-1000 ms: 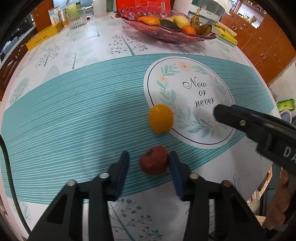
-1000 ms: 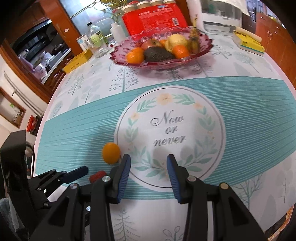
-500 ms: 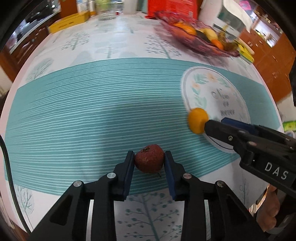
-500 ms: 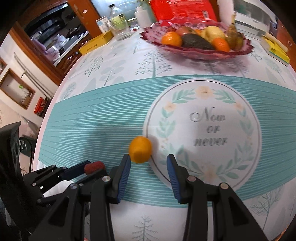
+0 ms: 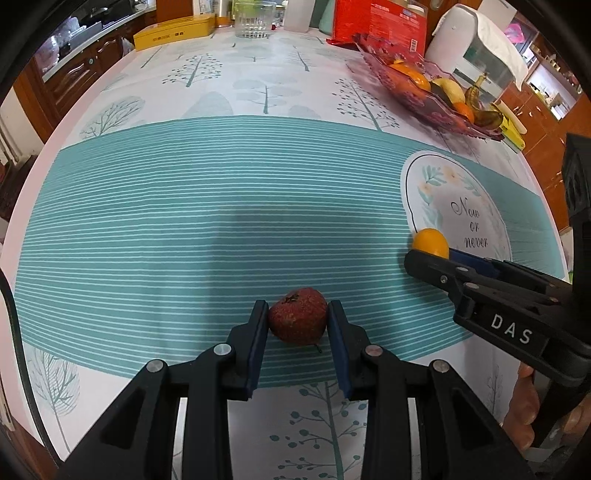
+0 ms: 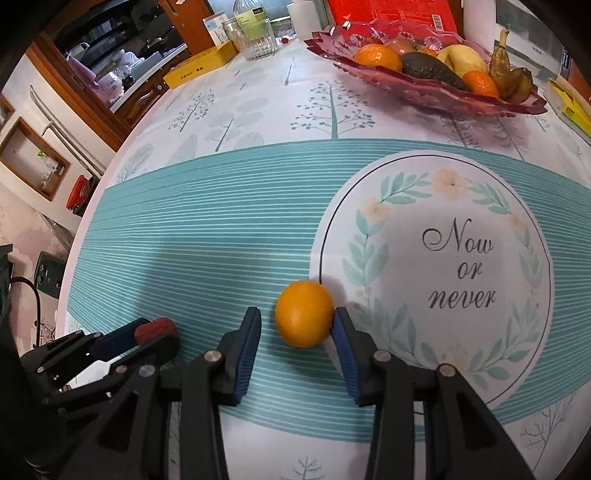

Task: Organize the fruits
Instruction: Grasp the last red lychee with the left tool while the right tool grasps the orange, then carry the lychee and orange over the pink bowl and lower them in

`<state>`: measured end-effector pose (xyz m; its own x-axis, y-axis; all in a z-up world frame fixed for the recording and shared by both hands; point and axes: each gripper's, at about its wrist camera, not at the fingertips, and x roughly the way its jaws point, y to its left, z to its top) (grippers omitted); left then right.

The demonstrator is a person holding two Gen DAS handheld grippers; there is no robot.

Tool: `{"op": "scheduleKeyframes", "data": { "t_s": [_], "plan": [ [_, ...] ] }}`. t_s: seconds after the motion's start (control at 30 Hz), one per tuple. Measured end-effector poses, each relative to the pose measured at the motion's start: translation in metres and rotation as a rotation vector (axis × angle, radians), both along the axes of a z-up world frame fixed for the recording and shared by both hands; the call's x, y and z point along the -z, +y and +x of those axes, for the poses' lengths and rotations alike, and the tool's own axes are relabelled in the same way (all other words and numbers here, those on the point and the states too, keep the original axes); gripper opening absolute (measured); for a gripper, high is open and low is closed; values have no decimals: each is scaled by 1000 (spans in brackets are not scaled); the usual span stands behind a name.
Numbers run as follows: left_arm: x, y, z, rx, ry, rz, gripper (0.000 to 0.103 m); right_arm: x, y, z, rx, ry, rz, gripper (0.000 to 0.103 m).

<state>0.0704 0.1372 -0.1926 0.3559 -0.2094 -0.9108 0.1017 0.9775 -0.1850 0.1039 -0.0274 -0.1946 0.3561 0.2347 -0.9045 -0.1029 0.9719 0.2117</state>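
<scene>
A dark red, rough-skinned fruit [image 5: 297,322] rests on the teal striped tablecloth, with my left gripper [image 5: 297,314] shut on it, both pads against its sides. In the right wrist view the same fruit [image 6: 155,328] shows between those fingers at lower left. A small orange [image 6: 304,314] lies at the edge of the printed "Now or never" circle. My right gripper [image 6: 295,317] straddles it with its jaws closing: the right pad touches the orange and a gap stays at the left pad. The red glass fruit dish [image 6: 480,101] stands at the far side.
The dish [image 5: 369,55] holds oranges, an avocado, a pear and bananas. Behind it are a red carton [image 6: 391,14], a glass jar [image 6: 256,37], a yellow box [image 6: 199,68] and a white appliance [image 5: 476,40]. The table edge curves close on the left and near sides.
My left jaws closed onto the red fruit. My right gripper slid left and lower until the orange came between its fingers, which have narrowed a little.
</scene>
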Motion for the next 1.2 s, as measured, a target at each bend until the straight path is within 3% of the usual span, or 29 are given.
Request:
{"op": "scheduleKeyframes", "data": {
  "t_s": [0.07, 0.3, 0.6, 0.9, 1.2],
  "plan": [
    [0, 0, 0, -2, 1, -1, 31, 0, 2, -1, -7, -10, -16, 31],
    [-10, -9, 6, 17, -23, 1, 31, -3, 0, -4, -23, -16, -15, 30],
    [-45, -41, 20, 91, -81, -17, 31, -42, -19, -8, -15, -79, 2, 30],
    [-128, -87, 63, 166, -200, -49, 31, -124, -67, 3, 4, -200, 6, 30],
    [-229, -126, 142, 141, -357, -7, 31, -250, -135, 62, 23, -397, -64, 30]
  ]
}}
